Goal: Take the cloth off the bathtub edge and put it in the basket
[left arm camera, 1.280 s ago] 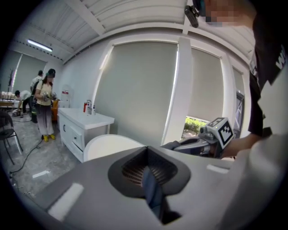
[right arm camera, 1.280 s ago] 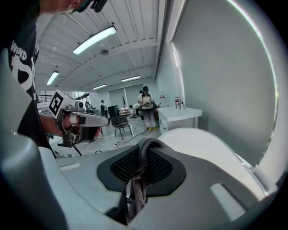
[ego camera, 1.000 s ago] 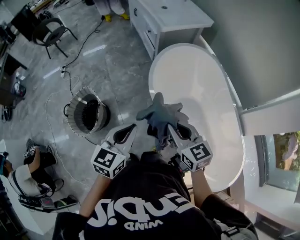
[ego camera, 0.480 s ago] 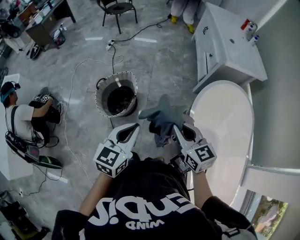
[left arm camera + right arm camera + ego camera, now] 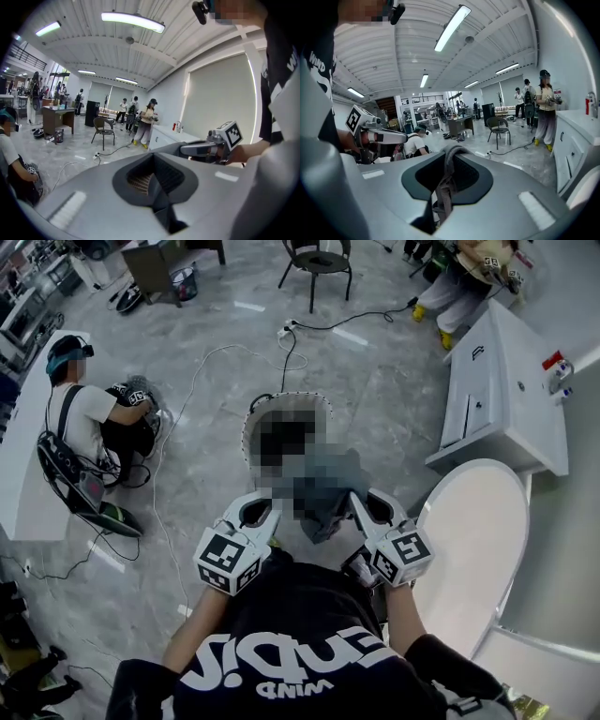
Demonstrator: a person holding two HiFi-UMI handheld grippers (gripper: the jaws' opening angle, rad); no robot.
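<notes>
The right gripper's (image 5: 440,206) jaws, just closing tighter, pinch the grey cloth (image 5: 449,159), which hangs near the basket's (image 5: 292,397) rim. The left gripper's (image 5: 159,201) jaws are together, empty.

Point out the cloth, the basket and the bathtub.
cloth (image 5: 446,182), right gripper view, on the grey strand hanging between the jaws.
basket (image 5: 281,397), head view, on its far rim.
bathtub (image 5: 478,549), head view, on its bare white inside.

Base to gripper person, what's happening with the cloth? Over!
Left gripper shut, empty. Right gripper just tightened on cloth. Cloth off tub, dangling near basket. Nothing seen blocking.
</notes>
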